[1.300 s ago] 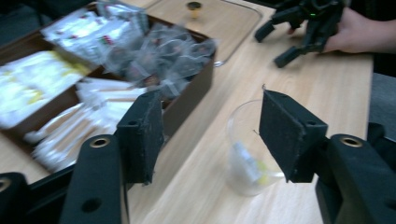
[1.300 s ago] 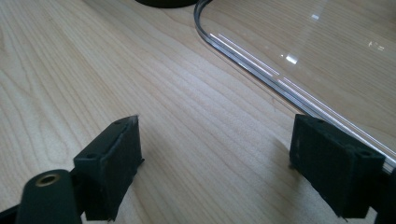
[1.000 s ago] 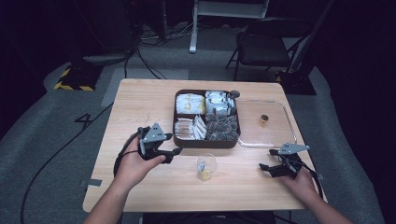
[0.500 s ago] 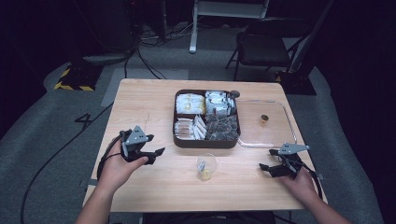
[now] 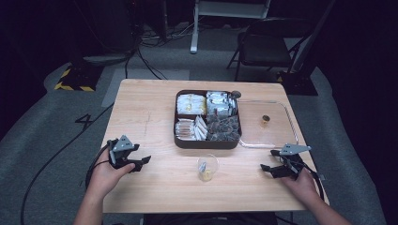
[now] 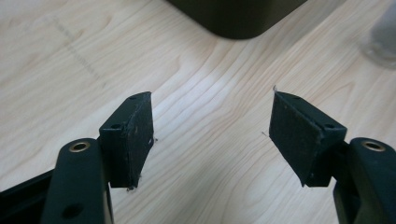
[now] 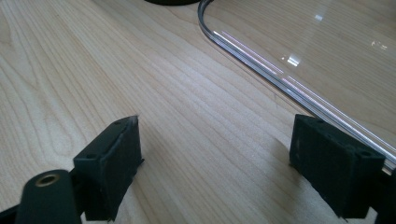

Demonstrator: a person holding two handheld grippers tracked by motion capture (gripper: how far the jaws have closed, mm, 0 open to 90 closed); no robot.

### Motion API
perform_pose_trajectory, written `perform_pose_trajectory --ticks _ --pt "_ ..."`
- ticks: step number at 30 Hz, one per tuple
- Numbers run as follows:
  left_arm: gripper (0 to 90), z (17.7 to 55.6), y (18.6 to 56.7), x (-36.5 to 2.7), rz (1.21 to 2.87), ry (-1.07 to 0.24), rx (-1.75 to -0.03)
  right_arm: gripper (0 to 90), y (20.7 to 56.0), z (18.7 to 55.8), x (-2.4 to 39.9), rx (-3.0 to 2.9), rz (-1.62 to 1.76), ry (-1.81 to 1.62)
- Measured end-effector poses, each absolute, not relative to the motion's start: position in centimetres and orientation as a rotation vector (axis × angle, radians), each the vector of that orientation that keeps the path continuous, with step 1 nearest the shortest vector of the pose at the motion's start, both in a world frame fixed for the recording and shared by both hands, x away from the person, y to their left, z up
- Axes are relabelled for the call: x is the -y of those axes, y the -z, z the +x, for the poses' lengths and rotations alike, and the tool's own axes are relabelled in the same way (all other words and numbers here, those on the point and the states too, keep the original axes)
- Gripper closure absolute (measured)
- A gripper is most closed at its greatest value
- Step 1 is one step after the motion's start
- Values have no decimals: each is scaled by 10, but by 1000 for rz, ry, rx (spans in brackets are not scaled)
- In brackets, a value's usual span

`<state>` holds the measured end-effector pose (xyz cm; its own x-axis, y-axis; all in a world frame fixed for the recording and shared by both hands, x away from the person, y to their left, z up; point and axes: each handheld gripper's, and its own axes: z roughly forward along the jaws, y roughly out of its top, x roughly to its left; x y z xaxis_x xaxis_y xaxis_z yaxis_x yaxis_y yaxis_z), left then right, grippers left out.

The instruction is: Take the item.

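Pulled back left and near from the tray (image 5: 183, 140): left claw (image 5: 141, 162), apart and empty. Right claw (image 5: 268, 168) likewise apart, resting on tabletop (image 5: 141, 108). Cup (image 5: 207, 168) probably light, thin, crushable; best gripped gently at mid-wall.

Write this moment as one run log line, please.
left gripper: open, empty | right gripper: open, empty | cup: between them | tray: untouched

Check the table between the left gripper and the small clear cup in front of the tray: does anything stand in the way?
Nothing visible does. The left gripper is open, and bare wooden table lies between it and the clear cup. The dark compartment tray sits farther back, off that line.
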<state>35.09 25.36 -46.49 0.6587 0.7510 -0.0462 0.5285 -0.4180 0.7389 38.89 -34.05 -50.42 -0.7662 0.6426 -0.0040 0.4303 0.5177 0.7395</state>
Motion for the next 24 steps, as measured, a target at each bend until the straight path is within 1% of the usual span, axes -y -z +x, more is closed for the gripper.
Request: perform_pose_trajectory --ticks 7,11,14,17,18,20,23,24 --pt "292 348 485 -266 2139 -318 -1056 166 504 389 341 -2484 901 -1096" --pt "279 345 490 -270 2151 -326 -1068 166 504 389 341 -2484 901 -1096" --pt "246 343 493 -272 2165 -338 -1066 166 504 389 341 -2484 901 -1096" --pt "234 341 499 -275 2197 -358 -1075 166 504 389 341 -2484 901 -1096" --pt "200 341 501 -277 2185 -378 -1076 166 504 389 341 -2484 901 -1096" --pt "189 341 501 -277 2188 -400 -1099 166 504 389 341 -2484 901 -1096" --pt "109 343 505 -274 2156 -423 -1127 166 504 389 341 -2484 901 -1096" --pt "99 343 505 -274 2159 -424 -1128 166 504 389 341 -2484 900 -1096"
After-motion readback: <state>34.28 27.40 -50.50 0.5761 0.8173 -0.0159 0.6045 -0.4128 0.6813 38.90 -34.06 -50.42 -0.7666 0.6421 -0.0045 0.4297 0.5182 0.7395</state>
